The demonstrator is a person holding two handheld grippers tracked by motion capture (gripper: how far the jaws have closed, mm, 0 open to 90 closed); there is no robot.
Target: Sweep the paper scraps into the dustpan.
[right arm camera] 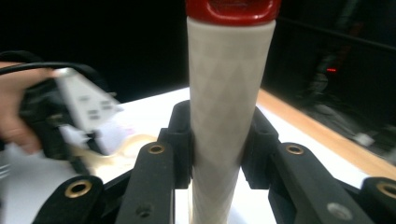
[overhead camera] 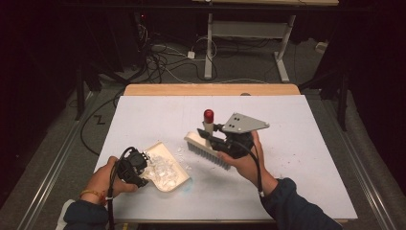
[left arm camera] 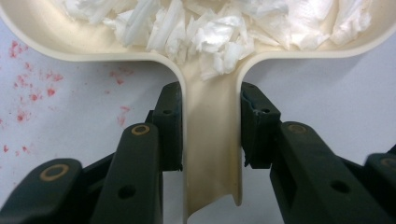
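Note:
A cream dustpan (overhead camera: 173,180) lies at the front left of the white table, holding a heap of crumpled white scraps (overhead camera: 160,166). My left gripper (overhead camera: 140,168) is shut on the dustpan's handle (left arm camera: 211,154), with one pad on each side of it. Those scraps (left arm camera: 210,28) fill the pan ahead of the jaws. My right gripper (overhead camera: 214,135) is shut on the cream handle (right arm camera: 224,107) of a hand brush (overhead camera: 207,151). The handle stands up and ends in a red cap (overhead camera: 208,115). The bristles point down, just right of the dustpan.
A few loose white scraps (overhead camera: 181,152) lie on the table (overhead camera: 297,143) between pan and brush. Faint red specks (left arm camera: 32,93) mark the table left of the dustpan handle. A wooden strip (overhead camera: 210,89) borders the far edge. Cables and a desk frame stand on the floor beyond.

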